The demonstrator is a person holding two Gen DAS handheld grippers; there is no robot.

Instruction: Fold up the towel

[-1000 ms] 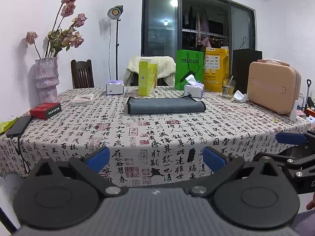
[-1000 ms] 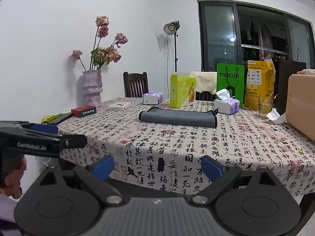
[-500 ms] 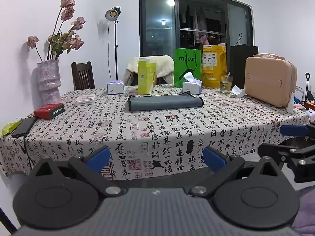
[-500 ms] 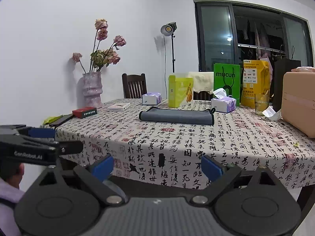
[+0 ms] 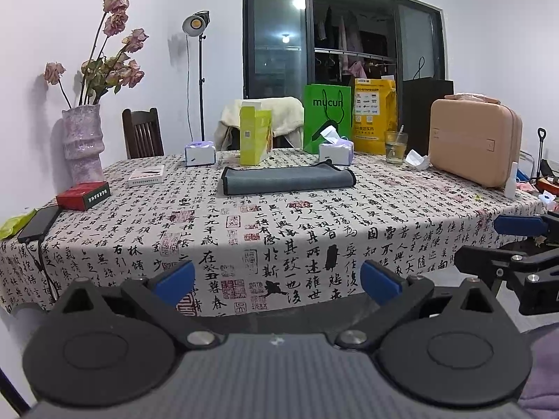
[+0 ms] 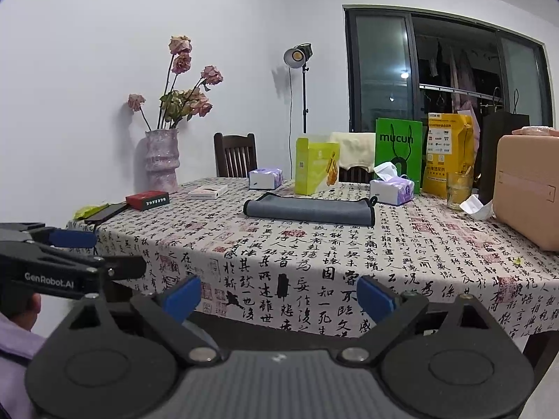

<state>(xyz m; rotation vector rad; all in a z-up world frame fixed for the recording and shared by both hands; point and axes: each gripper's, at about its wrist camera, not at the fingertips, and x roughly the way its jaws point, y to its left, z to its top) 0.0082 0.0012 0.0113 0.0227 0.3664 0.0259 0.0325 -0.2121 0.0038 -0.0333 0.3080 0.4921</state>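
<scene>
Off the near edge of the tabletop (image 5: pixel 314 230), both grippers wait wide open and empty

Far across the calligraphy-print cloth lies the grey rectangular fabric towel (image 5: pixel 288 180), flat, already doubled into a long strip by the look of it, just near of the yellow-green carton (image 5: pixel 255 138). Left gripper (image 5: pixel 276 281) and right gripper (image 6: pixel 279 295) hold nothing and are well apart from it. Judged from this, the folding looks finished or paused; any further fold calls for reaching forward and pinching the strip's two near corners
</scene>
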